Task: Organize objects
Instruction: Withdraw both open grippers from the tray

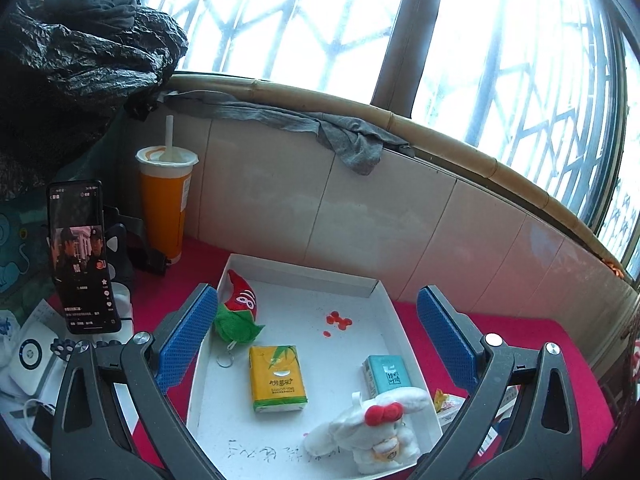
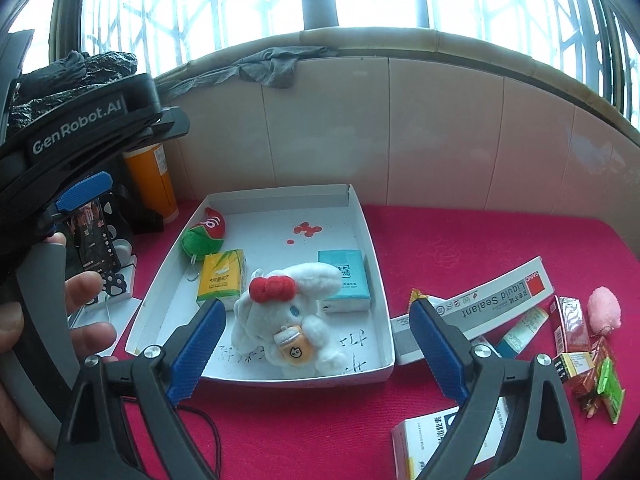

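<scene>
Four things in the tray: we count a white plush rabbit (image 2: 294,312), a yellow tissue pack (image 2: 221,278), a teal tissue pack (image 2: 344,280) and a red-and-green plush toy (image 2: 204,232), all lying inside the white cardboard tray (image 2: 382,280).
Left to sort: to the right of the tray, on the red cloth (image 2: 460,236), we see a Liquid Sealant box (image 2: 480,306), a small tube (image 2: 522,326), a pink pompom (image 2: 604,306), a heap of snack sachets (image 2: 588,376) and a white medicine box (image 2: 420,440).
Right gripper (image 2: 316,344): our jaws stand wide apart and hold nothing; the rabbit shows between them but lies free in the tray.
Left gripper (image 1: 316,336): also spread wide and empty, hanging over the tray.
Handling, sealant box: we judge it light, stiff and long; take it across its narrow width near the middle so it doesn't swing.
Handling, sachets and tube: probably slippery and thin; pinch one at a time, flat.
Handling, pompom: soft and light; any hold should do.
Edges: the tray walls are low and thin, so we should lift clear over the right wall.
Open room: the tray's far half is bare apart from red spots (image 2: 306,230); the cloth right of the tray is crowded, and its near middle is open.
</scene>
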The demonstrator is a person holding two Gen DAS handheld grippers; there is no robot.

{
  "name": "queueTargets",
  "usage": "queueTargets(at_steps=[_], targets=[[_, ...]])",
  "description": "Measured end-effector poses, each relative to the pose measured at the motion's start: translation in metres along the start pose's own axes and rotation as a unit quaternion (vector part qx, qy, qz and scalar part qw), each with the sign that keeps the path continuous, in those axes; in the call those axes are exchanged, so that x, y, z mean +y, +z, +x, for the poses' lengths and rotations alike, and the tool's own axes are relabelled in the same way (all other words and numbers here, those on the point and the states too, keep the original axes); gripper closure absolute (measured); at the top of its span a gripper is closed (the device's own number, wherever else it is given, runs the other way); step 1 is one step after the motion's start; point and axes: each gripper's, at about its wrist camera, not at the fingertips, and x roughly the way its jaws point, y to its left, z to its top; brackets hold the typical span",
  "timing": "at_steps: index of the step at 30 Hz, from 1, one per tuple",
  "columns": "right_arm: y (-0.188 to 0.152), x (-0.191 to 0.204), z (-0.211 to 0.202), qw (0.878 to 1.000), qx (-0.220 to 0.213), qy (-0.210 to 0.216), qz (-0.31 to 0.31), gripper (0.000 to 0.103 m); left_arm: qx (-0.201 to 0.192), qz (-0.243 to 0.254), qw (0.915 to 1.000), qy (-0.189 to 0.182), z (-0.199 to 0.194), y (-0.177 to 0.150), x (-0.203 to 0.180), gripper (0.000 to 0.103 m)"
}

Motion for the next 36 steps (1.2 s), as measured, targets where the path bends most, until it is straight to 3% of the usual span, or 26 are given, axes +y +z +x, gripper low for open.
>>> queueTargets(at_steps=[12, 27, 31, 36], targets=[[-0.02, -0.05, -0.042, 0.998, -0.028, -0.026, 0.051, 0.009, 0.015, -0.011, 0.9996, -0.023, -0.024, -0.024, -0.006, 0.002], [-0.048, -0.156, -0.08, 0.981, -0.046, -0.119, 0.146, 0.009, 0.072, 0.062, 0.9927, -0.074, -0.025, -0.06, -0.05, 0.002], [-0.061, -0.189, -0.088, 0.973, -0.039, -0.145, 0.176, 0.009, 0.102, 0.103, 0.9831, -0.112, -0.02, -0.079, -0.077, 0.002], [-0.08, -0.232, -0.095, 0.965, -0.027, -0.151, 0.212, 0.009, 0.151, 0.18, 0.9562, -0.175, -0.013, -0.115, -0.114, 0.002]])
